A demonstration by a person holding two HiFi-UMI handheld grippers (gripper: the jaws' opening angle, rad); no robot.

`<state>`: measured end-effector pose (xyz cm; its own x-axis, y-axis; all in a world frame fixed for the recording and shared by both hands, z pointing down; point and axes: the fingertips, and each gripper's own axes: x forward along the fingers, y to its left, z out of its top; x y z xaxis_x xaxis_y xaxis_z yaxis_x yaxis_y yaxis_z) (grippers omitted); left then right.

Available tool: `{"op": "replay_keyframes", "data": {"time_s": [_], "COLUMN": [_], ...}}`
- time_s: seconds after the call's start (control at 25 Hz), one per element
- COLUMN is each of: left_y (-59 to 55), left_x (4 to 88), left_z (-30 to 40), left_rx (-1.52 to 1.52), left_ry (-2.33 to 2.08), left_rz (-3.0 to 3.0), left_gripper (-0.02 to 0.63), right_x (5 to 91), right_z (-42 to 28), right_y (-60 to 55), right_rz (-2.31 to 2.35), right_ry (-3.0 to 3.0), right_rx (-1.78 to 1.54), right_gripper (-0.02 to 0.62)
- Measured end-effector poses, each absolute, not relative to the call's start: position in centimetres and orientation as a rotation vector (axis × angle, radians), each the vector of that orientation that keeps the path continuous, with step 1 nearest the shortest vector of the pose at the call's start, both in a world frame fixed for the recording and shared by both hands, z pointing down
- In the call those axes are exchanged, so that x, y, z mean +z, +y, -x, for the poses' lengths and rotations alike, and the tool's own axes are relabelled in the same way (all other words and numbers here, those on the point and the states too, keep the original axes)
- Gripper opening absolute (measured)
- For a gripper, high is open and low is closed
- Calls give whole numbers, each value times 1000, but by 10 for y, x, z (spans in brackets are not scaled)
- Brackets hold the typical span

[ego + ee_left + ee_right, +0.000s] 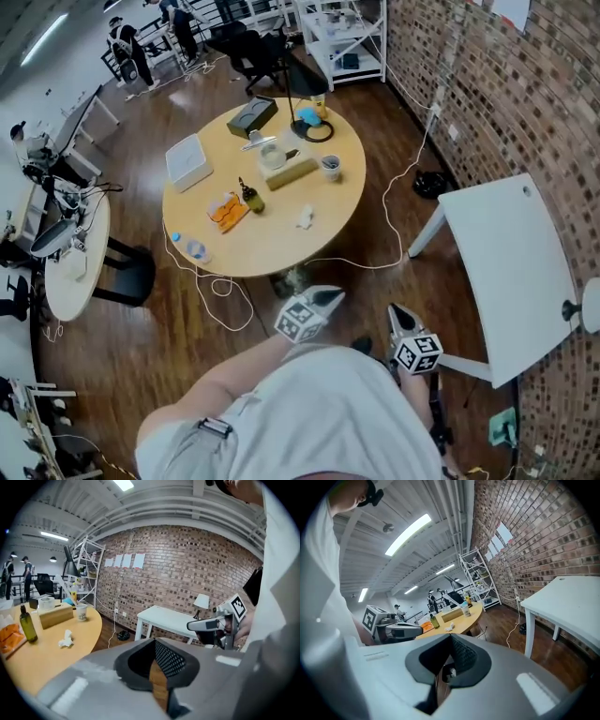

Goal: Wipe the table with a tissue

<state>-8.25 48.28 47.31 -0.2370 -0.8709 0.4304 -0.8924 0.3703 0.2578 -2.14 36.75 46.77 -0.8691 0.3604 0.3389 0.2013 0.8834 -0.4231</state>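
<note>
While the person stands short of the table, the left gripper and right gripper sit near the body, jaws pressed together on nothing, probably because the crumpled tissue lies on the tabletop, well out of reach.

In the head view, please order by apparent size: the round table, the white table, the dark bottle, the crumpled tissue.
1. round table
2. white table
3. dark bottle
4. crumpled tissue
The last two look nearly alike, so unsure.
</note>
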Motion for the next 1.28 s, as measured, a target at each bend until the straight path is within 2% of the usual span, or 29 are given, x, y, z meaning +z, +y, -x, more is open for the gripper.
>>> {"op": "replay_keyframes", "data": {"time_s": [0.64, 1.04, 1.16, 1.2, 1.24, 1.28], "left_y": [482, 496, 516, 523, 529, 534], "left_x": [481, 526, 542, 548, 553, 558], "left_z": [126, 211, 247, 259, 271, 284], "left_rx": [66, 133, 260, 335, 410, 471], "left_ry": [-2195, -2186, -2171, -2153, -2133, -2119], "left_rz": [-1240, -1121, -1083, -1082, -1082, -1078], "left_gripper": [5, 5, 6, 27, 77, 85], "right_x": [473, 459, 457, 455, 453, 452], "right_z": [44, 105, 133, 142, 150, 157], "right_y": [314, 294, 296, 299, 301, 303], "right_rz": [433, 429, 462, 473, 483, 491], "right_ry": [-2589, -2653, -2652, -2653, -2653, -2650], "right_rx": [502, 436, 405, 398, 387, 372], "right_gripper": [9, 9, 9, 9, 9, 9]}}
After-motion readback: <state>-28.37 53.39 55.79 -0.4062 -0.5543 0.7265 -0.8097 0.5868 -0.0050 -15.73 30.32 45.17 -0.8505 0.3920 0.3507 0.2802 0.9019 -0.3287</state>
